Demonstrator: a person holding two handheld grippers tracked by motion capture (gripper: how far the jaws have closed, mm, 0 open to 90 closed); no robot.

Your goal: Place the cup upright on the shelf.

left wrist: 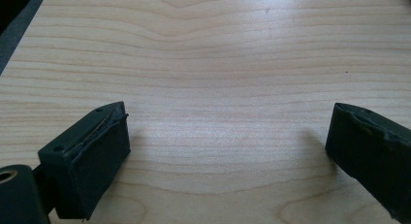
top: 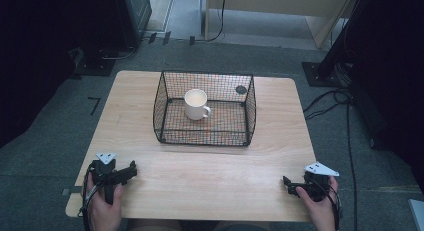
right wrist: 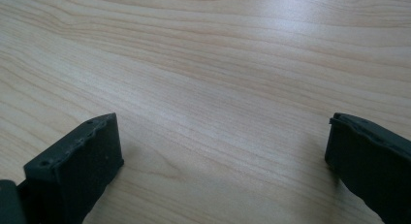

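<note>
White mug upright inside black wire basket, centre-far on wooden table. Left gripper and right gripper at near corners, jaws wide apart, empty.

High view sat above the person's side, looking fwd and down on the whole table, wire basket mid-frame. Left and right gripper views rode low, v. close to the wood, each facing out betw. its own jaws. All three shared the tabletop's near part.
</note>
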